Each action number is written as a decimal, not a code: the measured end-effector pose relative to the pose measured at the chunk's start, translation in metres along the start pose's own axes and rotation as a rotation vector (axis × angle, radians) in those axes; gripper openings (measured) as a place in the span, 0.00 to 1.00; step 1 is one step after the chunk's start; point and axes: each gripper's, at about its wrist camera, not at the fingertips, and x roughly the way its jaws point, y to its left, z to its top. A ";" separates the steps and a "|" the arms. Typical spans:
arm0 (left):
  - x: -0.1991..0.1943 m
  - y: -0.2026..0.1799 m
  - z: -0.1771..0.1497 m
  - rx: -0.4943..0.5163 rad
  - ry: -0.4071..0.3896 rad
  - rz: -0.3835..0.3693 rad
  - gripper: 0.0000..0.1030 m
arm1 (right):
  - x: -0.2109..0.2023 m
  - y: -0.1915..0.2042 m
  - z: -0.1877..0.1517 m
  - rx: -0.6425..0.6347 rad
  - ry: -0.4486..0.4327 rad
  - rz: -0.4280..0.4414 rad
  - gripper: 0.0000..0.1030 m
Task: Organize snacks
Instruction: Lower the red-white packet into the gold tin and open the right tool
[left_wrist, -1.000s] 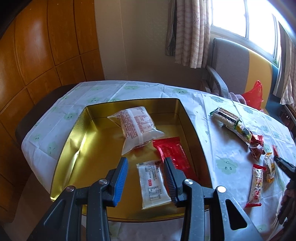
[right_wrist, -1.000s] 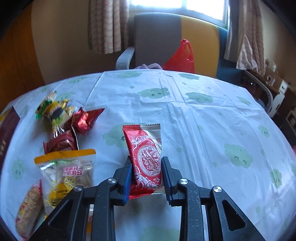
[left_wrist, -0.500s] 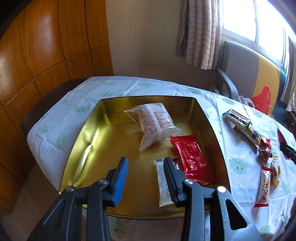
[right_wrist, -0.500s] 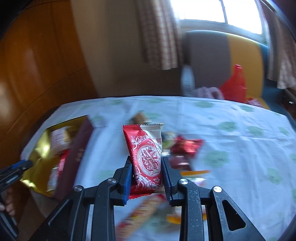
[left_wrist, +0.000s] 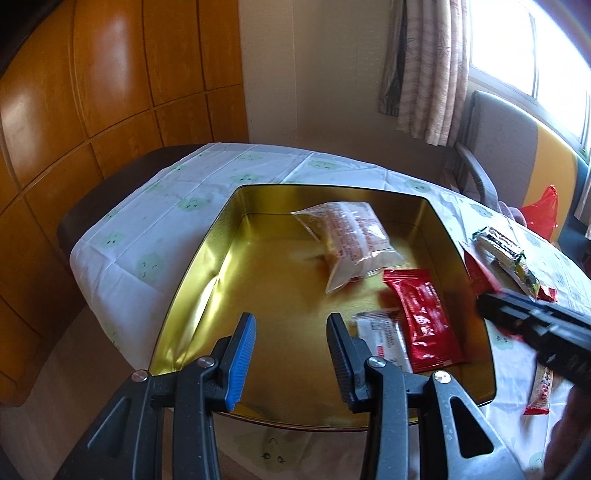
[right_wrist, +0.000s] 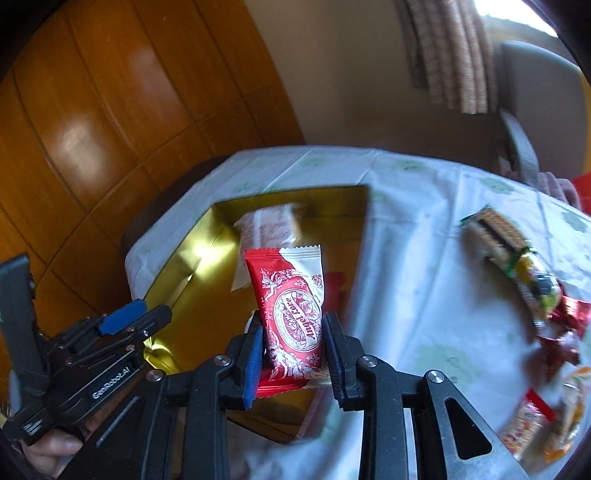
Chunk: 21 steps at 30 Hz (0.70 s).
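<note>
Pinching the red wafer pack (right_wrist: 291, 314) by its near end above the gold tin (right_wrist: 177, 280), the right gripper (right_wrist: 293, 354) has just been easing its jaws (light, crinkly, slippery foil), while the left gripper (left_wrist: 291, 354) gapes empty.

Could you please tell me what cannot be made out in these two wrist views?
- Right wrist view: snacks on the tablecloth are motion-blurred, labels unreadable.
- Left wrist view: white packet in the gold tin is partly hidden by a finger.
- Left wrist view: right gripper blurred, cut off.
</note>
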 end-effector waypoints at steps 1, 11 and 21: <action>0.001 0.001 -0.001 -0.003 0.003 0.002 0.39 | 0.007 0.001 -0.001 -0.006 0.015 0.003 0.32; 0.005 0.000 -0.005 -0.001 0.020 0.002 0.39 | 0.011 0.004 -0.012 -0.006 0.022 -0.019 0.32; 0.000 -0.014 -0.008 0.032 0.022 -0.024 0.39 | -0.027 0.010 -0.021 -0.105 -0.060 -0.231 0.56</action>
